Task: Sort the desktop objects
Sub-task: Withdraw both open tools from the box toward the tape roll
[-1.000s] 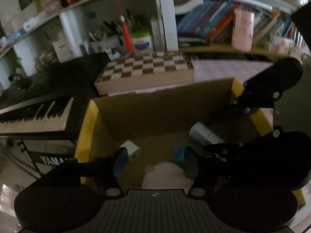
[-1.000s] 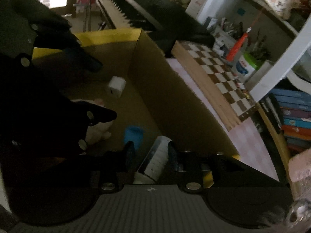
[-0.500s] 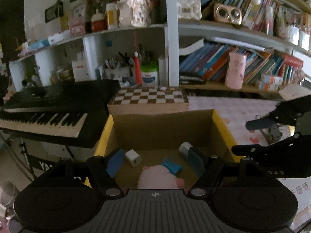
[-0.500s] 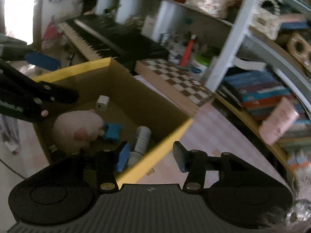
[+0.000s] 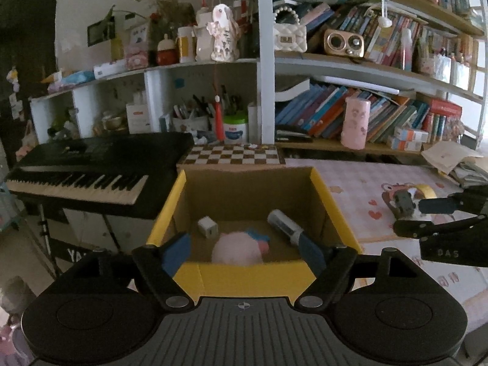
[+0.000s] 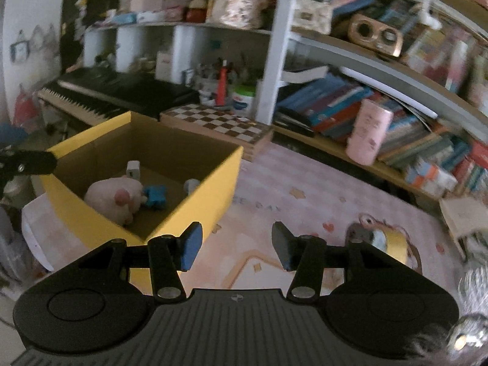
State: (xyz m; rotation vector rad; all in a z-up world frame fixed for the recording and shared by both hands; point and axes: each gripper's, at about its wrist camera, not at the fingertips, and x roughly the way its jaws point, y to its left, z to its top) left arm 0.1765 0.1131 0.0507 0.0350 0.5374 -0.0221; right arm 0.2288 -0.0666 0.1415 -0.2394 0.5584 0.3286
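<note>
left gripper: released, empty | yellow box: centre frame, just beyond fingertips | right gripper: released, empty | tape roll: lower right

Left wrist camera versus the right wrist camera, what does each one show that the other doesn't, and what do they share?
Only the left wrist view shows the open left gripper itself, hovering at the yellow box, and the whole white tube lying in it.

Only the right wrist view shows the open right gripper's blue pads over the pink mat, and the box's outer right wall.

Both show the box, the pink plush, the white cube, the tape roll, the chessboard and the keyboard.
</note>
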